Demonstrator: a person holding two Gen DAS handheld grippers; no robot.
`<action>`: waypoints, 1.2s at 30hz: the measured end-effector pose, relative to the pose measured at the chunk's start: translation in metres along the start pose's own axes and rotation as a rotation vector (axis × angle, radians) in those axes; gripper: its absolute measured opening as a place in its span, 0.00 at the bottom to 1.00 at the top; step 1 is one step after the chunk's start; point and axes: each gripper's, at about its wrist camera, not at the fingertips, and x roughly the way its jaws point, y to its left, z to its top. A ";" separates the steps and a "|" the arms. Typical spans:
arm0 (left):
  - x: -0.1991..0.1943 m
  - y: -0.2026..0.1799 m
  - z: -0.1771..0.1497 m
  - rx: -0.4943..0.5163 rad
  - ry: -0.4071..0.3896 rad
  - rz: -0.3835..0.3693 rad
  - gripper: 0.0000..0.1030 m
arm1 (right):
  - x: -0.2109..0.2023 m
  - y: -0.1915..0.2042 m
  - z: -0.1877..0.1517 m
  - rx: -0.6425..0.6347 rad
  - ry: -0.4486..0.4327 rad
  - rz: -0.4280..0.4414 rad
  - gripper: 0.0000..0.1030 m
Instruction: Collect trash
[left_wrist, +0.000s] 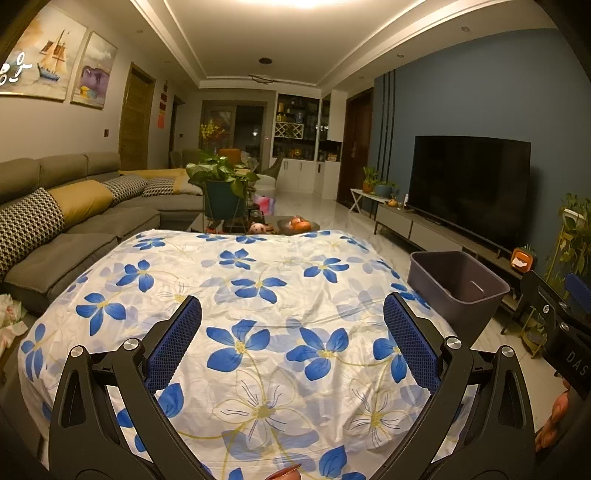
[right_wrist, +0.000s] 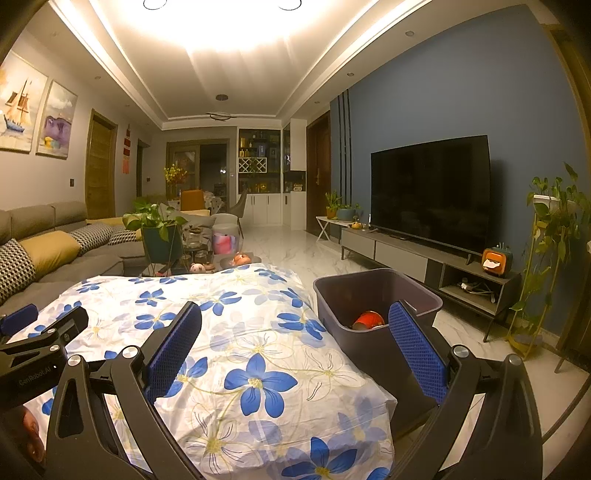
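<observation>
Cloth (left_wrist: 258, 314): white, blue 5-petal flowers, pale yellow stems. Bin (right_wrist: 369, 295) at 3 o'clock of cloth: dark purple-grey; red-orange item (right_wrist: 369, 319) inside. Gripper pads (left_wrist: 173, 343): blue mesh on black frames. Sofa (left_wrist: 74, 236) at 10 o'clock: grey-brown, with mustard and black-white houndstooth cushions (left_wrist: 29, 221). Wall (right_wrist: 461, 92) behind the black TV (right_wrist: 430, 192): blue.

floral cloth (left_wrist: 258, 295) lies bare; bin (right_wrist: 369, 295) flanks its right edge.
</observation>
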 end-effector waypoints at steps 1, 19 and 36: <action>0.000 0.000 0.000 0.000 0.000 0.000 0.94 | 0.000 0.002 0.000 0.000 0.000 -0.001 0.95; 0.000 -0.001 0.000 -0.001 0.002 0.001 0.94 | 0.000 0.001 0.000 0.005 0.001 -0.001 0.95; -0.001 -0.003 0.001 0.003 -0.001 0.002 0.94 | 0.000 -0.002 -0.001 0.008 0.001 0.001 0.95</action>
